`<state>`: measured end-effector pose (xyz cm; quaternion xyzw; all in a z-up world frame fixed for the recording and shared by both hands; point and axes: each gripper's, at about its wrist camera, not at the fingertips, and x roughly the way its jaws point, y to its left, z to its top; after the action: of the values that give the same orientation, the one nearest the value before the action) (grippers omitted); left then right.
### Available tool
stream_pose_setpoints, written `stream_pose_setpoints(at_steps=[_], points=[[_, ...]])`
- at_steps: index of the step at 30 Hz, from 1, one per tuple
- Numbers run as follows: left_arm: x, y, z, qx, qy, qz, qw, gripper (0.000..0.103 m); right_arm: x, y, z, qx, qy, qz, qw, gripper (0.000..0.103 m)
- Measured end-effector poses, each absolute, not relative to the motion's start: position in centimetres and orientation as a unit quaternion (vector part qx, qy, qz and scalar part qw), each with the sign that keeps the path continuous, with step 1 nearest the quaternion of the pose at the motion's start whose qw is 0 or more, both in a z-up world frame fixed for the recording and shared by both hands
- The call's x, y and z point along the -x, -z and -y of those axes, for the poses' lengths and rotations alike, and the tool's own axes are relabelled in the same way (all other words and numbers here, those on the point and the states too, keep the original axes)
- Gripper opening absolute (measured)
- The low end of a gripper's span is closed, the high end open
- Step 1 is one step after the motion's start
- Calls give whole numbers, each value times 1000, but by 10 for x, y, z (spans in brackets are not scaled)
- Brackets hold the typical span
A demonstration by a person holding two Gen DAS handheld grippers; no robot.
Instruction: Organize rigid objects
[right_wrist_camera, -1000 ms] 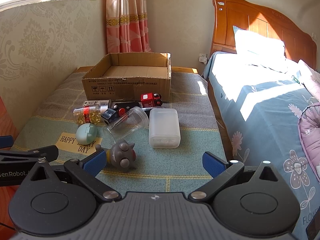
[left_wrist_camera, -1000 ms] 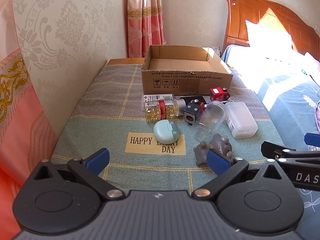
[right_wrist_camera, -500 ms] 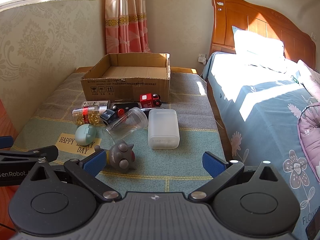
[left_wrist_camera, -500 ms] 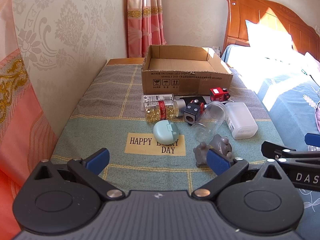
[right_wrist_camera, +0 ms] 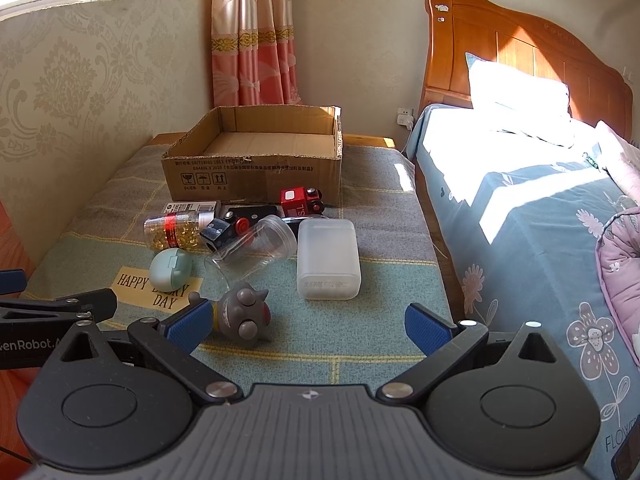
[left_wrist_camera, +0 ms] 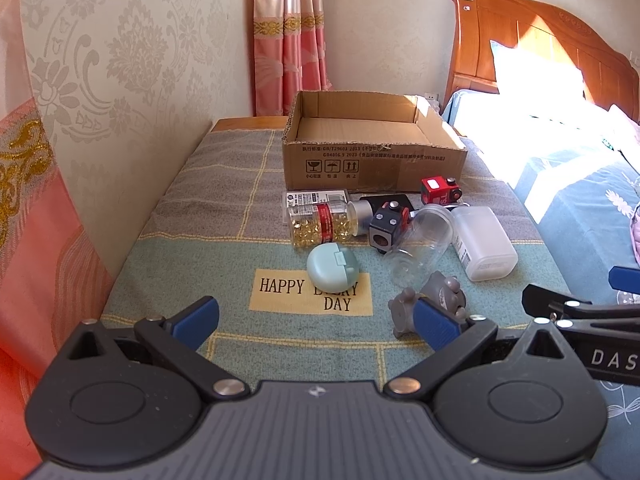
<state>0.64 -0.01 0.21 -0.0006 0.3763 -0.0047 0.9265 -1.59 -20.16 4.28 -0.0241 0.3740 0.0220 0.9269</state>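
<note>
An open cardboard box (left_wrist_camera: 372, 156) (right_wrist_camera: 256, 168) stands at the far end of the cloth-covered table. In front of it lie a pill bottle (left_wrist_camera: 322, 224) (right_wrist_camera: 174, 230), a mint round case (left_wrist_camera: 332, 266) (right_wrist_camera: 170, 269), a black cube toy (left_wrist_camera: 387, 227), a red toy train (left_wrist_camera: 439, 195) (right_wrist_camera: 301, 201), a clear jar (left_wrist_camera: 420, 244) (right_wrist_camera: 256, 242), a white plastic box (left_wrist_camera: 484, 242) (right_wrist_camera: 328, 258) and a grey figurine (left_wrist_camera: 428, 306) (right_wrist_camera: 244, 314). My left gripper (left_wrist_camera: 316, 320) is open and empty near the table's front. My right gripper (right_wrist_camera: 308, 326) is open and empty, its left finger beside the figurine.
A wallpapered wall (left_wrist_camera: 120, 60) runs along the table's left side. A bed with blue sheets (right_wrist_camera: 520, 208) and a wooden headboard (right_wrist_camera: 520, 52) lies to the right. A curtain (right_wrist_camera: 252, 40) hangs behind the box. The other gripper shows at each view's edge.
The right wrist view has shifted slightly toward the objects. The left gripper has barely moved. Both stay open.
</note>
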Motion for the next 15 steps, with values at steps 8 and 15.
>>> stream_pose_setpoints(at_steps=[8,15], points=[[-18,4,-9,7,15,-378,926,102,8,-37,194,39,-43,-369,928,103],[-30,13,-20,13,14,-382,924,102,1,-28,188,59,-81,-363,926,103]])
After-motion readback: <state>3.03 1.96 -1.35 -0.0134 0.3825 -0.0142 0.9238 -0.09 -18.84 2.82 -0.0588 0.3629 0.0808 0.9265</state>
